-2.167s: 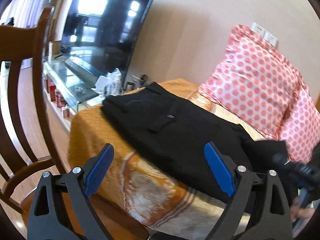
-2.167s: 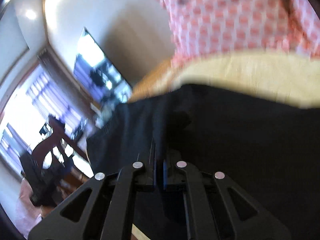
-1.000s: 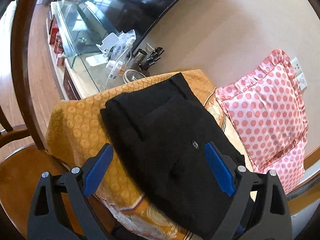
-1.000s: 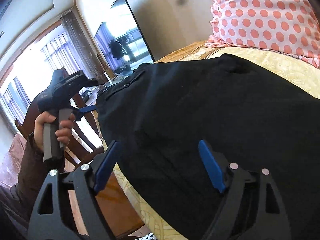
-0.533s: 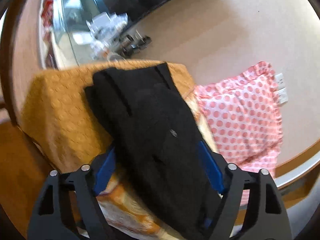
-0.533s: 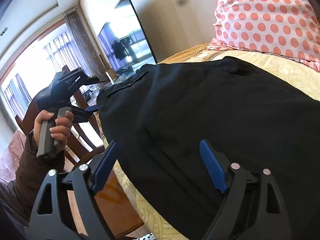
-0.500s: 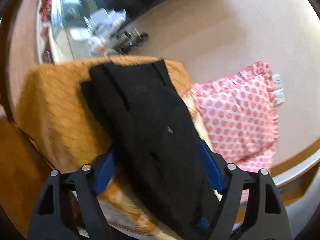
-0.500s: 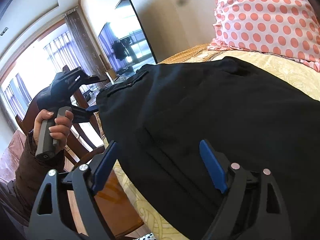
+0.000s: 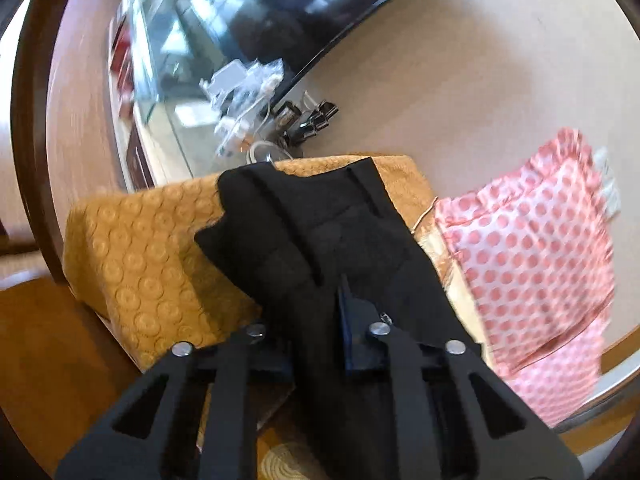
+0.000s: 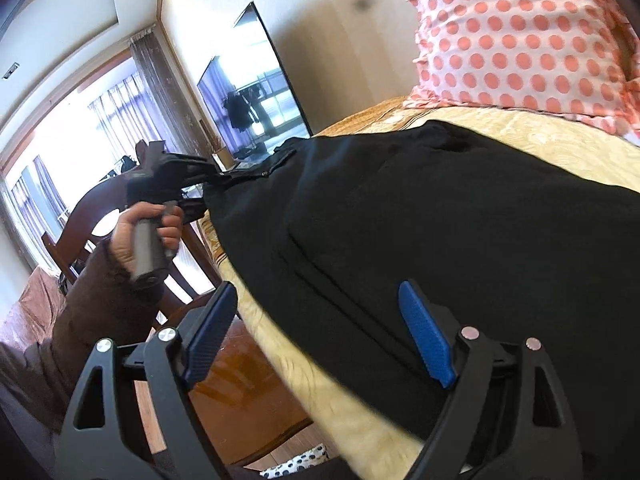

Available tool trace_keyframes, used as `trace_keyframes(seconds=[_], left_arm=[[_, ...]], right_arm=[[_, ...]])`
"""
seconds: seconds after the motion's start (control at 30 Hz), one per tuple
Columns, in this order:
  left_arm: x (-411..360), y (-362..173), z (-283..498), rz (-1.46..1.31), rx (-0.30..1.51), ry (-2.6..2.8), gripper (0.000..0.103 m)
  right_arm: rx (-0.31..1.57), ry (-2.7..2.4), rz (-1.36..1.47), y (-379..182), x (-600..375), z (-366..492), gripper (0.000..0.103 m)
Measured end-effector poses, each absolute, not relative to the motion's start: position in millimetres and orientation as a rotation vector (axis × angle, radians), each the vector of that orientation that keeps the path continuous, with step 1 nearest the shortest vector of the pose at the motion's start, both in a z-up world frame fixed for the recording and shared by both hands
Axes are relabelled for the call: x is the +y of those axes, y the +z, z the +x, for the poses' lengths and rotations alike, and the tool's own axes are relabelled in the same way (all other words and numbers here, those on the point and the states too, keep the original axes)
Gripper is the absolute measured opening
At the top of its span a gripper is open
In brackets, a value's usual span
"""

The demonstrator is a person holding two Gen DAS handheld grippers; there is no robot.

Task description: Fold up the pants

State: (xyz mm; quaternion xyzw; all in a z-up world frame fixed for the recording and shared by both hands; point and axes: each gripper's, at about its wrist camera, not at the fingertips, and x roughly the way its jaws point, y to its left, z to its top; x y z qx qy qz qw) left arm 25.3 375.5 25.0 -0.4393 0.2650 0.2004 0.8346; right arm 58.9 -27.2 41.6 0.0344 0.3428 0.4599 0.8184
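Note:
Black pants (image 9: pixel 320 232) lie folded on a sofa with a golden-yellow cover (image 9: pixel 140 256). My left gripper (image 9: pixel 316 336) is shut on the near edge of the pants, with black cloth bunched between its blue pads. In the right wrist view the pants (image 10: pixel 460 220) spread wide across the cover. My right gripper (image 10: pixel 320 332) is open just above their near edge, holding nothing. The left gripper (image 10: pixel 200 196) shows there too, gripped by a hand at the pants' left end.
Pink polka-dot pillows (image 9: pixel 540 248) lean on the wall behind the pants and show in the right wrist view (image 10: pixel 520 32). A TV (image 10: pixel 252 92) and a glass cabinet (image 9: pixel 168 80) with small items stand left. A wooden chair (image 10: pixel 92 220) stands in front of the sofa.
My left gripper has closed on the pants' edge; half a second ago it was open over them. My right gripper let go about a second earlier and stays open.

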Motion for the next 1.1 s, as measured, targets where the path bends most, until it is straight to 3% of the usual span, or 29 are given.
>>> trace_keyframes(seconds=[0.23,0.47,0.57,0.77,1.0,1.1], left_arm=[[292,110,38,-0.584,0.466,0.291,0.008],[104,188,63,-0.259,0.421,-0.171,0.008],[18,177,67,-0.167,0.481,-0.407,0.008],[-97,58,70,0.029,0.835,-0.624,0.009],[-107,67,52,0.112,0.751,-0.531,0.009],[-120,56,44,0.181,0.736,-0.499,0.023]], right_arm=[[0.656,0.845,0.159,55,-117,42,0.085],[0.590,0.534,0.300,60,-220,32,0.085],[0.580,0.414,0.355,55,-256,23,0.085],[0.609,0.275,0.426,36,-300,14,0.085],[0.594,0.289,0.463,36,-310,21,0.085],[0.578,0.300,0.490,43,-314,24,0.085]])
